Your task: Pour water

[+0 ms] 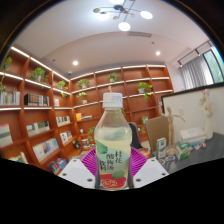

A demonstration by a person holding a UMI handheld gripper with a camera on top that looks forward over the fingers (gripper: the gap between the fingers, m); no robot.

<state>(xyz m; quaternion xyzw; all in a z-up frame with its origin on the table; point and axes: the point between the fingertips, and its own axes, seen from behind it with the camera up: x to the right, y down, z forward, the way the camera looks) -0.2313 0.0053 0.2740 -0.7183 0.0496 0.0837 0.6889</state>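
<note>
The gripper (113, 176) sits nearest, its two pale fingers (80, 170) closed in against the lower body of a plastic drink bottle (113, 140), one on each side, so the bottle is clamped between them. The pink pads (101, 172) press against the bottle's label (pink and white, with printed characters too small to read). The bottle stands upright and holds a pale yellowish-green liquid nearly up to its shoulder; its white cap (113, 100) is still on.

Just beyond the bottle, to its right, a wooden chair (157, 130) stands beside a desk or table (190, 133) carrying some pale items that are hard to make out.

Farther back, tall wooden bookshelves (40, 110) run along the left wall and across the rear wall, stocked with books and several green potted plants (38, 73).

On the far right a window (208, 68) with curtains lets in daylight, and overhead a ceiling light (124, 14) with several round lamps glows against the white ceiling.
</note>
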